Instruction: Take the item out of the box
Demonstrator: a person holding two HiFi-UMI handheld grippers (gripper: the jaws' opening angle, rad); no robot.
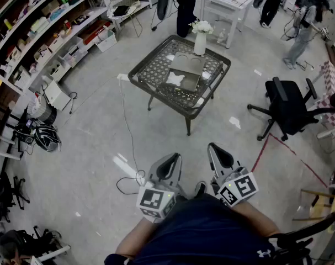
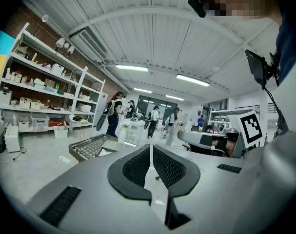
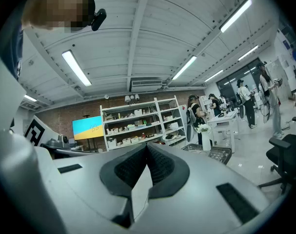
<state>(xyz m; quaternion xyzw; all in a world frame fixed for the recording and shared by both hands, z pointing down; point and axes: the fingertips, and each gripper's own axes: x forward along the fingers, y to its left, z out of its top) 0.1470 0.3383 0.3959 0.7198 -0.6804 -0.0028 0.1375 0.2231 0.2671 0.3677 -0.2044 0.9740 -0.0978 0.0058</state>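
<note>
The left gripper (image 2: 150,149) and the right gripper (image 3: 147,149) each have their black ridged pads pressed together on nothing. They are held close to the person's body, well apart from the low black metal mesh table (image 1: 150,84), so I judge nothing done yet: approach, grasp and lift all remain. The flat grey-brown cardboard box (image 1: 189,64) lies open mid-top, near the white vase of flowers (image 1: 200,42) at the far edge, with a pale white item (image 1: 176,79) at its near end, too small to identify.
</note>
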